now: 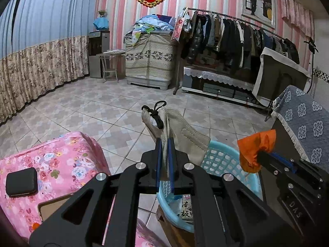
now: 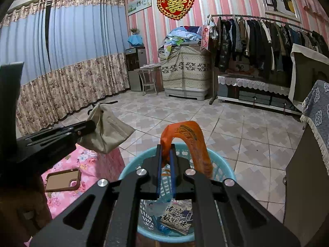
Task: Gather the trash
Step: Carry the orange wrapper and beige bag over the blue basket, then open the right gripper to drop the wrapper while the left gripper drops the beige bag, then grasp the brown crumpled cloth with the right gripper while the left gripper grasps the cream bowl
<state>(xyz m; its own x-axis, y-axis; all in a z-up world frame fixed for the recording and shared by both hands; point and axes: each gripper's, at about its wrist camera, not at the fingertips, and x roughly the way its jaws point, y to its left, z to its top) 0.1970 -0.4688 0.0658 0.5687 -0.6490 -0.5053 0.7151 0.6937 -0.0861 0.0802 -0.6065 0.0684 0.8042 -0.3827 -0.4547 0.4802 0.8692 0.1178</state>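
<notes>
My left gripper (image 1: 165, 142) is shut on a beige face mask (image 1: 185, 138) with black ear loops, held in the air at the left rim of the light blue basket (image 1: 222, 156). The mask also shows in the right wrist view (image 2: 109, 131), left of the basket (image 2: 224, 164). My right gripper (image 2: 166, 148) is shut on an orange wrapper (image 2: 191, 142), held directly over the basket. The wrapper shows at the right in the left wrist view (image 1: 255, 150). The basket holds printed packets (image 2: 178, 218) and other trash.
A pink floral bed (image 1: 57, 164) lies to the left with a black case (image 1: 21, 182) and a brown phone (image 2: 62, 180) on it. A cabinet with a blue cloth (image 1: 304, 123) stands right of the basket. A clothes rack (image 1: 236, 35) lines the far wall.
</notes>
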